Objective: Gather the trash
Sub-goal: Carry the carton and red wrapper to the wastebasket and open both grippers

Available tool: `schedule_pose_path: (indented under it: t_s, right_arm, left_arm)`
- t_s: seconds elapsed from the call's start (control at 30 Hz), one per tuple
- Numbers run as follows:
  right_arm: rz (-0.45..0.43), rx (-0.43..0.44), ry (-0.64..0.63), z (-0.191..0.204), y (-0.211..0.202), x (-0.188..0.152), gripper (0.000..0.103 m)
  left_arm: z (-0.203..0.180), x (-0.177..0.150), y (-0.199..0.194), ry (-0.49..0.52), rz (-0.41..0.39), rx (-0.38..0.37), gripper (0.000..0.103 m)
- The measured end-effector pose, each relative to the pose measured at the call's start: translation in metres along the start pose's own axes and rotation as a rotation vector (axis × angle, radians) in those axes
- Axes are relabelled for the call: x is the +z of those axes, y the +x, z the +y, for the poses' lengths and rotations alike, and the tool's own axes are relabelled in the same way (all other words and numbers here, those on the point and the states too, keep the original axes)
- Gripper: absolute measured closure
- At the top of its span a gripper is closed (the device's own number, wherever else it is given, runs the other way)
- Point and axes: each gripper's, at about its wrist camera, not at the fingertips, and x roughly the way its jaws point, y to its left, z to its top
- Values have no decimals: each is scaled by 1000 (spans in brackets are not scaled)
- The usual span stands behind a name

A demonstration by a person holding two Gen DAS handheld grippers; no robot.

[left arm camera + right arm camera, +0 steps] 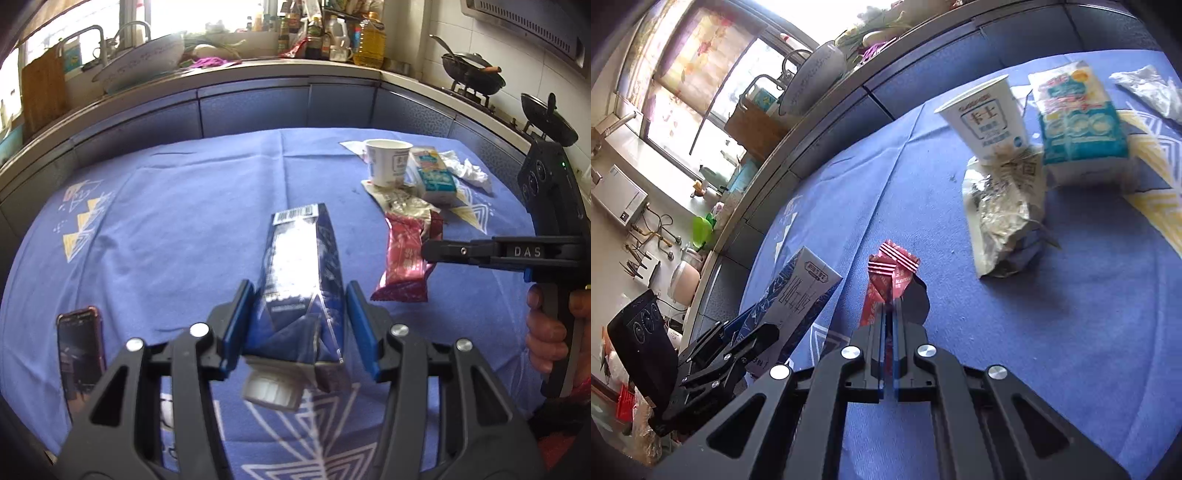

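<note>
My left gripper [299, 325] is clamped on a dark-blue milk carton [301, 266], lifted off the blue tablecloth [166, 229]. My right gripper [888, 317] is pinched tight on a red snack wrapper [890, 273]. Yogurt cup [986, 118], teal-and-white carton [1078, 125], crinkled foil bag [1004, 214] and what's prob. crumpled tissue [467, 170] sit together at the cloth's far right. Phone [79, 350] near left. Kitchen counter [236, 70] behind, woks [472, 75] on the stove.
</note>
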Motion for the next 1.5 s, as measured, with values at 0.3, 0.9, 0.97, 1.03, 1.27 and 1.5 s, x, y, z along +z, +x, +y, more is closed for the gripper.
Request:
schedule_pose_path:
  t_s: [0.3, 0.9, 0.97, 1.03, 1.27, 1.5]
  right_arm:
    - [-267, -116, 143, -85, -149, -41, 100]
    - [-704, -468, 488, -281, -372, -148, 100]
    - [-682, -490, 478, -291, -370, -150, 100]
    - [-661, -507, 464, -297, -364, -151, 100]
    - [-615, -537, 456, -314, -350, -149, 100]
    - [-618, -532, 457, -320, -351, -152, 95]
  left_arm:
    - [-124, 24, 17, 208, 26, -216, 54]
    - [-456, 87, 97, 530, 204, -622, 54]
    - [-480, 87, 110, 528, 245, -646, 54]
    - [-501, 86, 124, 527, 280, -657, 54]
    - [-545, 77, 158, 558, 351, -623, 53]
    - [-561, 69, 185, 552, 391, -577, 37]
